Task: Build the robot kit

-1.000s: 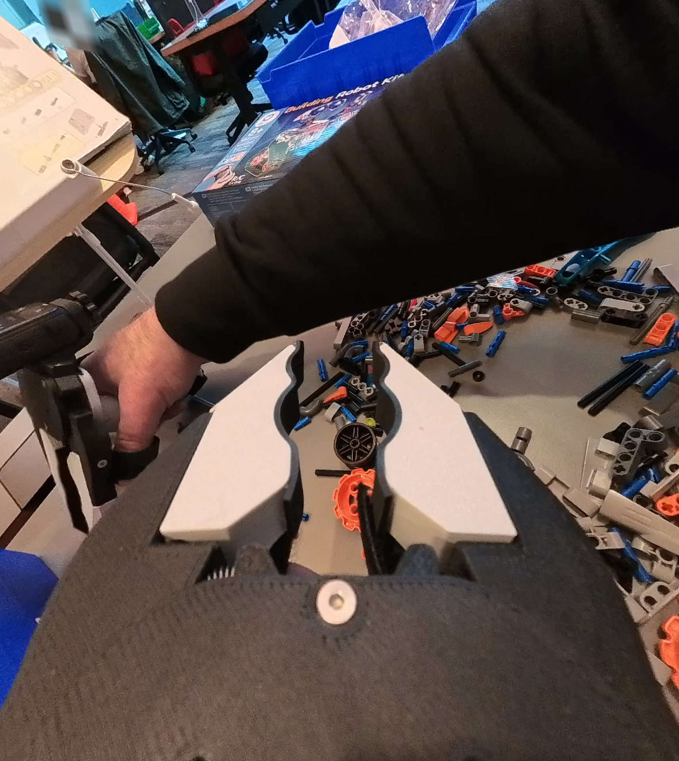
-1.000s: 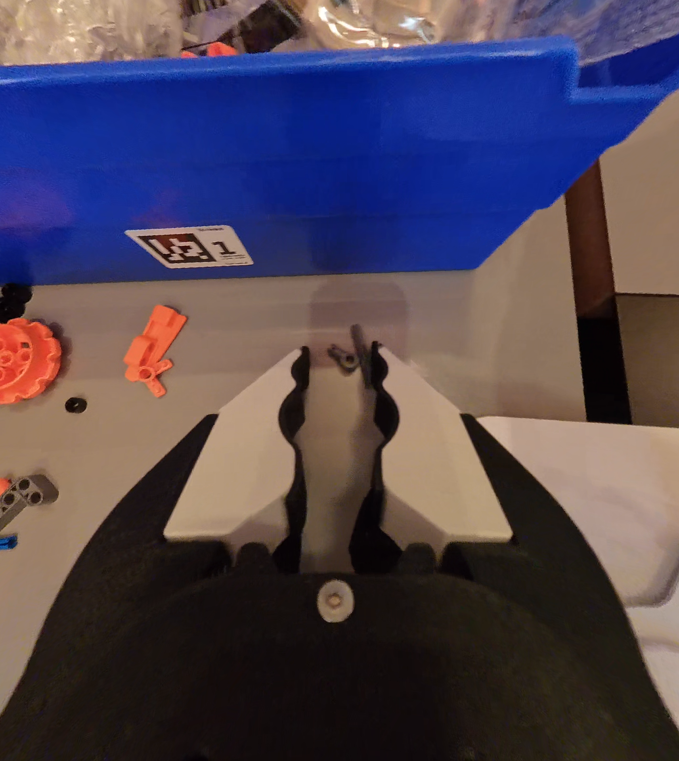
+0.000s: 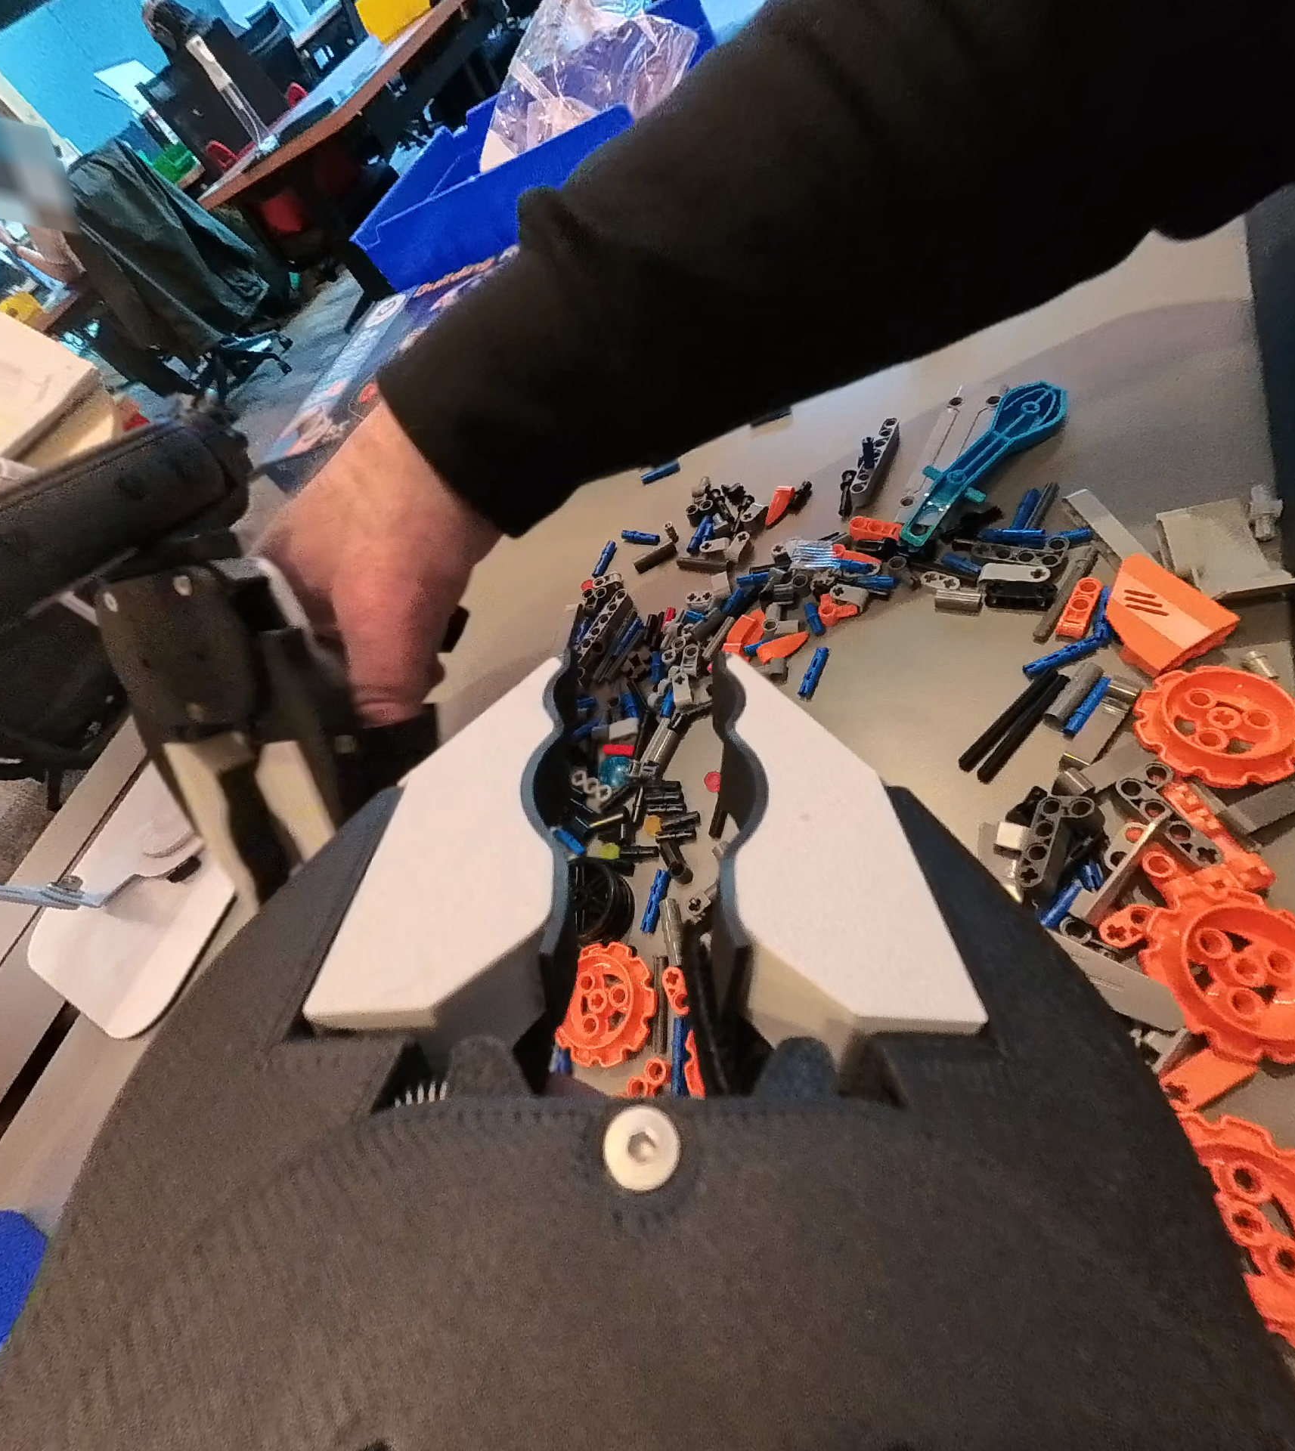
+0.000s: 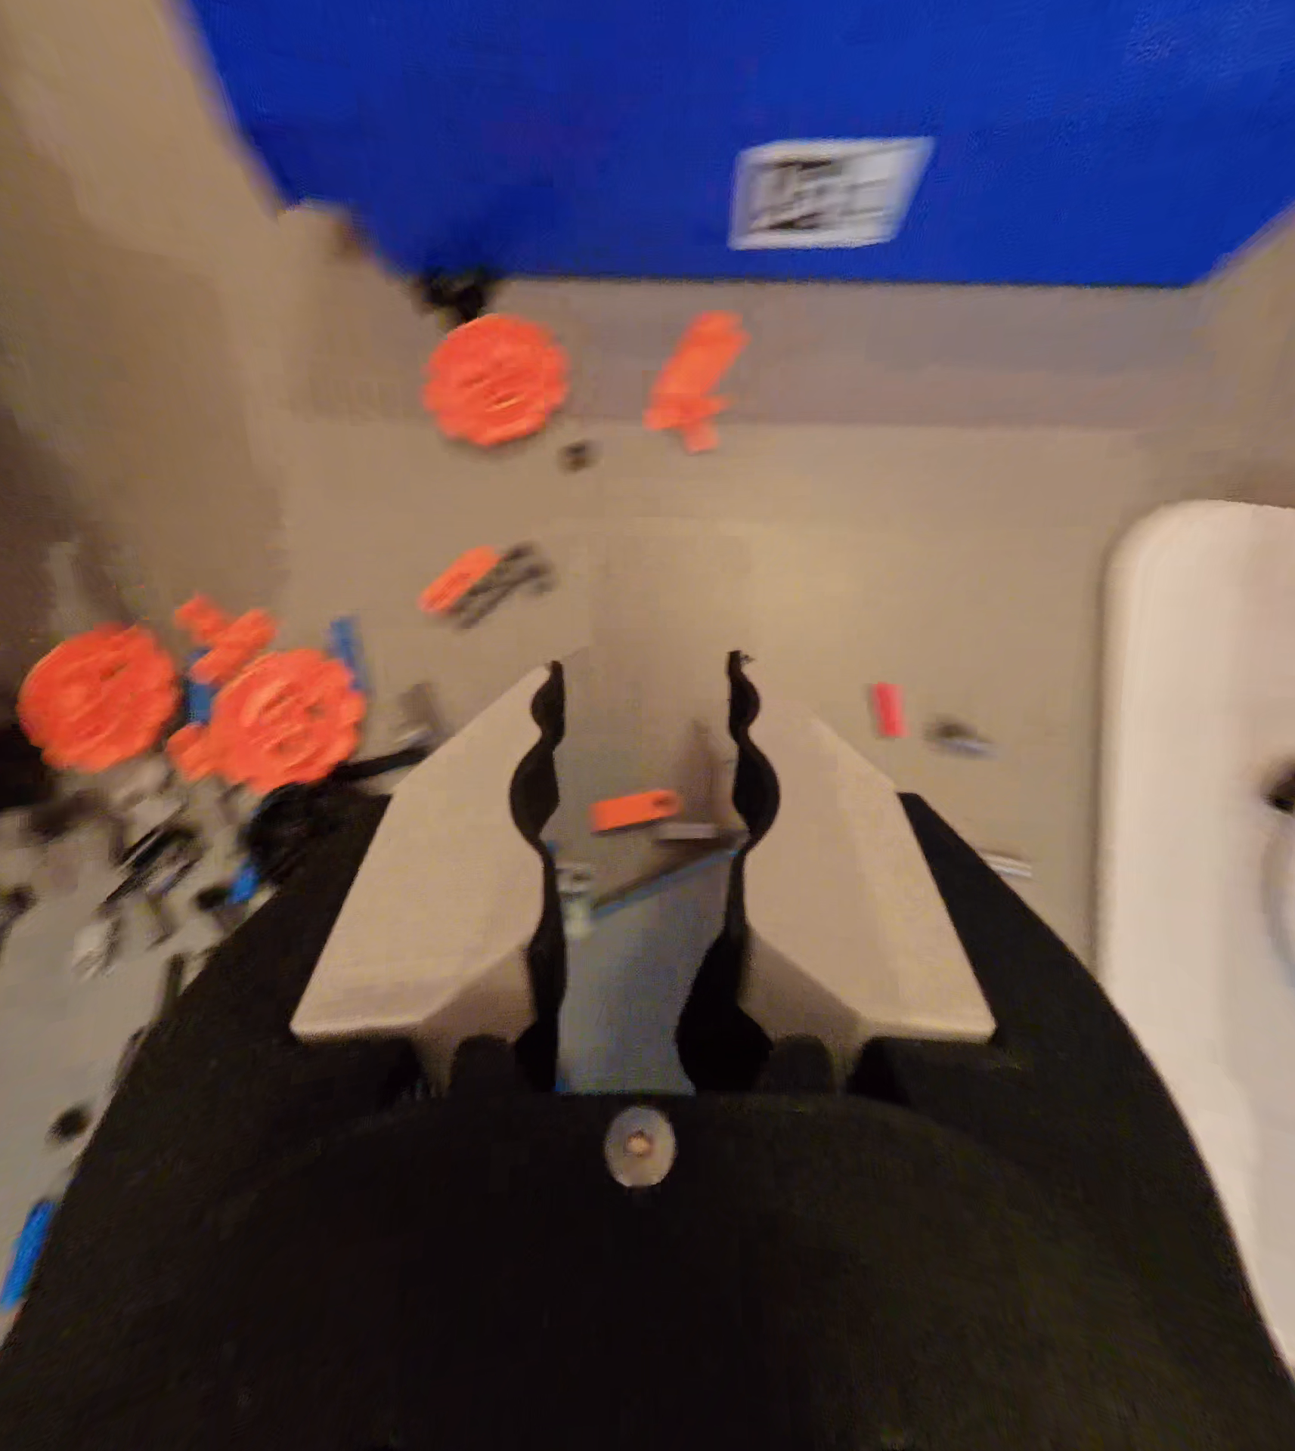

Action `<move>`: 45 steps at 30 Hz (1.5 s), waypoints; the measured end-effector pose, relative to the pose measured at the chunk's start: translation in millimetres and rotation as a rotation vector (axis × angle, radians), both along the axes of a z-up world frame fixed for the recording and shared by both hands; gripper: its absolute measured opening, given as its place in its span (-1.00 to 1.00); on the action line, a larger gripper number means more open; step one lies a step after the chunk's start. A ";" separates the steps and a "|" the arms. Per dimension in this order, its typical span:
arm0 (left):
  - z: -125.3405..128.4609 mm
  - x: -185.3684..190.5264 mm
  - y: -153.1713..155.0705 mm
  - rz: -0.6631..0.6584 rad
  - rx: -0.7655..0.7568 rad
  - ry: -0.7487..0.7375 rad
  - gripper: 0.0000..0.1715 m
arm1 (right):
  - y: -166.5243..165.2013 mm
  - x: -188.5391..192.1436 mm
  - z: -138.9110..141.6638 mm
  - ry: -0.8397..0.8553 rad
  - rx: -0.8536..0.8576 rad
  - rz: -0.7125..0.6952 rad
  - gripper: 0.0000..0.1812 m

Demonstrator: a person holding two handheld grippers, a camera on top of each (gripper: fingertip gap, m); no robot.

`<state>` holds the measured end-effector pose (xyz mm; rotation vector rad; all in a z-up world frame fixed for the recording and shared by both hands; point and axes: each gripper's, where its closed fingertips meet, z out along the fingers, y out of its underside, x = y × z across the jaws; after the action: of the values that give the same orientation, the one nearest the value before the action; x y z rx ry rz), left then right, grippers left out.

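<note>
- left gripper [image 3: 640,683]: fingers apart, gripping nothing, poised above a heap of small building pieces [image 3: 652,707] on the grey table [image 3: 903,691], likely for a view down.
- black wheel [image 3: 601,900] and orange gear [image 3: 605,1006] visible through the gap, nearer the finger roots.
- right gripper [image 4: 644,667]: blurred, fingers apart and empty; orange beam [image 4: 632,811] below the gap, blue bin [image 4: 550,141] well ahead.

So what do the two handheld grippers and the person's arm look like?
Both the left gripper and the right gripper have black, rough-textured bodies, pale grey wedge-shaped jaws with dark scalloped inner faces, and a silver screw at the centre. The arm wears a black sleeve.
</note>
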<state>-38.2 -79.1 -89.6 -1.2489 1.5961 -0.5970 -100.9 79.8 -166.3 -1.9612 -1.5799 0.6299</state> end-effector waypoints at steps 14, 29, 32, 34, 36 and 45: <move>4.7 -4.3 9.4 0.022 0.007 -0.020 -0.64 | 158.5 48.2 -20.1 0.037 0.124 -0.463 -0.37; 1.9 -2.2 7.3 0.016 0.003 -0.015 -0.64 | 134.0 65.5 -24.0 -0.006 0.123 -0.410 -0.51; -1.2 -0.9 6.6 0.015 0.014 -0.005 -0.64 | 133.0 68.3 -24.4 0.002 0.110 -0.418 -0.61; -1.3 -0.6 6.3 0.014 0.015 -0.005 -0.64 | 131.5 69.4 -24.0 0.011 0.123 -0.419 -0.71; -1.3 -0.9 6.8 0.016 0.013 -0.005 -0.64 | 128.3 71.7 -23.9 0.022 0.121 -0.421 -0.69; -3.0 0.4 5.1 0.012 0.017 -0.001 -0.64 | 114.2 86.6 -23.2 0.011 0.145 -0.407 -0.91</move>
<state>-37.8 -74.1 -92.6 -1.2446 1.5889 -0.5753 -14.3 194.0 -189.5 -2.0774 -1.1337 0.3485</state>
